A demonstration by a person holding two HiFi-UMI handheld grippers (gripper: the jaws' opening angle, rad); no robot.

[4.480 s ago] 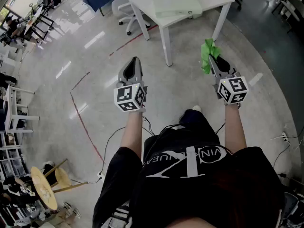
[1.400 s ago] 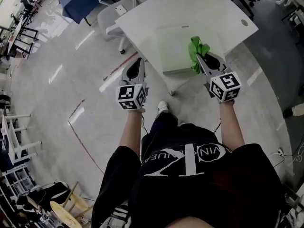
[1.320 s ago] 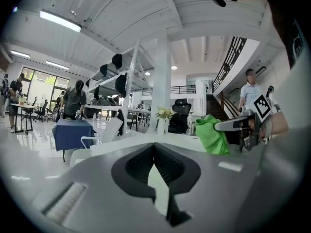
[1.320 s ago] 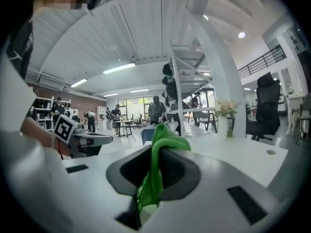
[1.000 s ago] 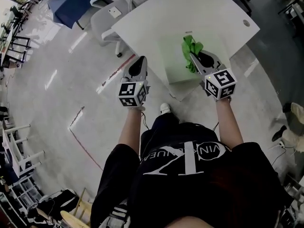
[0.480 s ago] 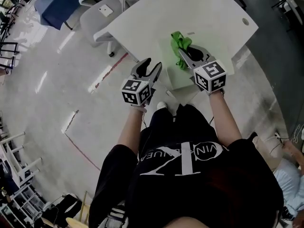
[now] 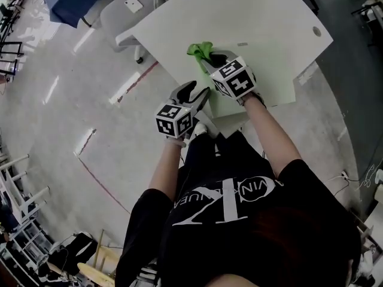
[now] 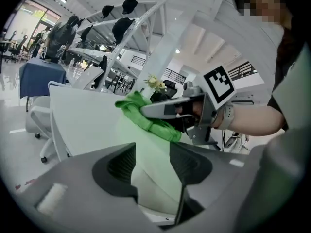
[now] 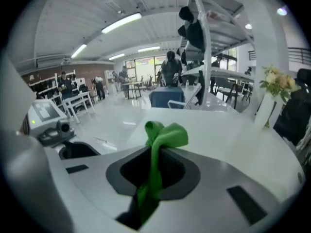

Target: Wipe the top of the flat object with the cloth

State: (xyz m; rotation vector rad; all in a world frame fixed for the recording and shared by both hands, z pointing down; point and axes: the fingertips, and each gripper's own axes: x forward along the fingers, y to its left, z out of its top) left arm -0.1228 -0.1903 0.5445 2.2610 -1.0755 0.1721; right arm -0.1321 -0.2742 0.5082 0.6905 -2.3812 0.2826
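Our left gripper (image 7: 196, 95) is opening its jaws at the pad's (image 7: 272, 89) near-left corner, with its edge in the gap, unpressed. At its 1 o'clock, our right gripper (image 7: 210, 61) clamps the cloth (image 7: 200, 49) on the pad, atop the table (image 7: 257, 17).

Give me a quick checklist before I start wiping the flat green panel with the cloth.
1. Cloth gripped: ok. The right gripper is shut on the green cloth.
2. Cloth over the target: ok. In the head view it sits over the far left part of the pale green flat object.
3. Cloth pressed onto the surface: cannot tell.
4. Flat object steadied: not ok. The left gripper has its jaws opening; the object's near edge lies between them, but the pads do not press on it.
5. Wiping path: ok. Nothing else shows on the object's top.
6. Support: ok. The object lies flat on the white table.
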